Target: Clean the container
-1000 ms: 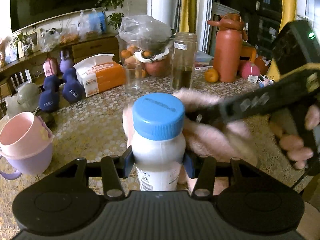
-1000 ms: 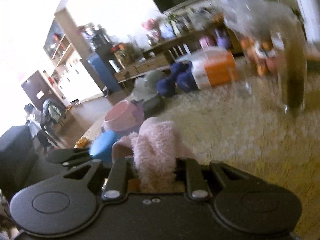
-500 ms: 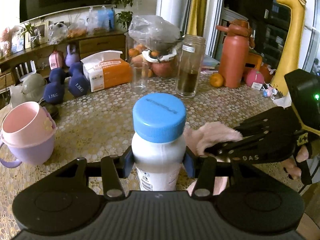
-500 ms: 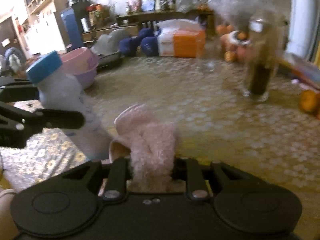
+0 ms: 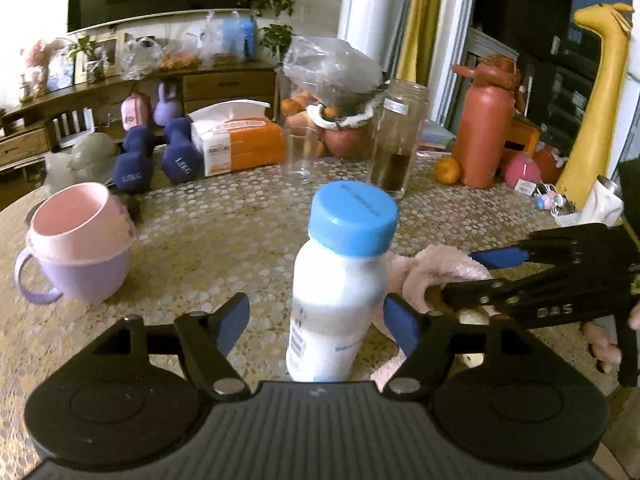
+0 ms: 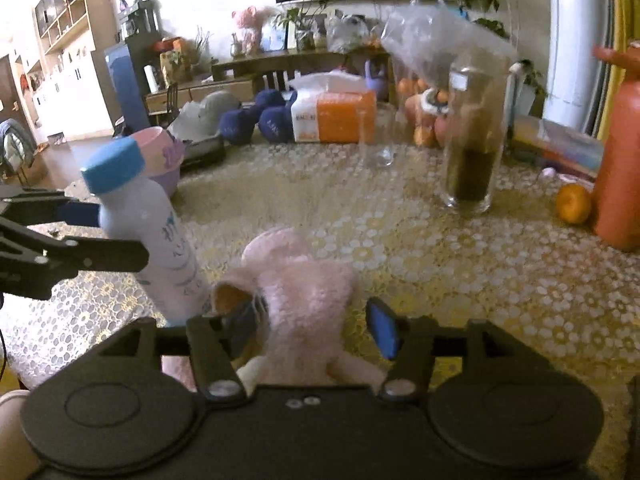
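Both grippers point forward and down at the patterned table (image 5: pixel 224 240), and both have just been opening. The left gripper (image 5: pixel 316 324) has its jaws spread about halfway; the white bottle with the blue cap (image 5: pixel 340 280) stands between them, leaning slightly. There is a clear gap to the left blue pad (image 5: pixel 232 322), while the right pad lies just beside the bottle's side; whether it touches cannot be told. In the right wrist view the same bottle (image 6: pixel 160 236) sits off to the left of the right jaws, tilted, with the left gripper's fingers on either side of it.

The right gripper (image 6: pixel 312 328) has its jaws wide apart. The pink fluffy cloth (image 6: pixel 308 300) lies bunched between them on the table, against the left pad (image 6: pixel 244 320) and clear of the right pad. From the left wrist view, the right gripper (image 5: pixel 472 276) comes in from the right, held level and sideways, its tips at the cloth (image 5: pixel 436 276) just right of the bottle. Fingers of the person's right hand (image 5: pixel 604 344) curl around its handle.
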A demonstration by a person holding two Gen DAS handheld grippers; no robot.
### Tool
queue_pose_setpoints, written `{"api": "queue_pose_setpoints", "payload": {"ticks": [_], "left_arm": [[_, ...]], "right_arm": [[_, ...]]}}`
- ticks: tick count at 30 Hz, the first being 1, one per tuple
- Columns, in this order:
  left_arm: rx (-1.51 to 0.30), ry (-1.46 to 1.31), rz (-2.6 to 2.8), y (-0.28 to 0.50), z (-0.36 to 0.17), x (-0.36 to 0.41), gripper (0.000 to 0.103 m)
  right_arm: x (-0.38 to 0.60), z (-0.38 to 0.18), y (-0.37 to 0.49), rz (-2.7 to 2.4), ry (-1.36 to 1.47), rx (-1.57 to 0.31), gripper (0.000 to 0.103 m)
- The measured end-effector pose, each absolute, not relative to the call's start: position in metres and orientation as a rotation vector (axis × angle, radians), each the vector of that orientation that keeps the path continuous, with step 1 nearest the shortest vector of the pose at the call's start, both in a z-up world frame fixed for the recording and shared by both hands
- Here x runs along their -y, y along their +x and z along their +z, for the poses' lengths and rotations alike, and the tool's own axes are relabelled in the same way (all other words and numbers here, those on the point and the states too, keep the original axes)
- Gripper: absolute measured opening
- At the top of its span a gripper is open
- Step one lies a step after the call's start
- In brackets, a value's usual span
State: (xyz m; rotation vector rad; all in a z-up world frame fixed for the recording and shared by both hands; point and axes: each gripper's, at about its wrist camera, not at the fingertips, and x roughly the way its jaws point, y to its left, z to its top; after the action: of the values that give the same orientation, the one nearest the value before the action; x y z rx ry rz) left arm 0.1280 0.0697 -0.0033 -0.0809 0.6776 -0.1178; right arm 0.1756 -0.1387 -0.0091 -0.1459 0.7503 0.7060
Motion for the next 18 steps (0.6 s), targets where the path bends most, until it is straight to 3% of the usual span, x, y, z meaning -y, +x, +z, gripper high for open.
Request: {"api": "queue_pose_setpoints", "payload": {"ticks": [8,9,18], "left_arm": [[-0.663,-0.081,-0.052,0.092,0.004,-0.061,0.091],[-0.663,-0.087,-0.053,0.087,0.005,-0.058,0.102],[-0.653,-0.149,-0.041,0.044,0.016,-0.038,0.103]], "right_arm": [[0.165,0.016,0.134,0.667,-0.065,-0.646,0.063],[0.167,0.019,0.128,0.671,-0.055,-0.635,0.063],[0.18,0.034,0.079,0.663,-0.011,-0.572,0.065]]}}
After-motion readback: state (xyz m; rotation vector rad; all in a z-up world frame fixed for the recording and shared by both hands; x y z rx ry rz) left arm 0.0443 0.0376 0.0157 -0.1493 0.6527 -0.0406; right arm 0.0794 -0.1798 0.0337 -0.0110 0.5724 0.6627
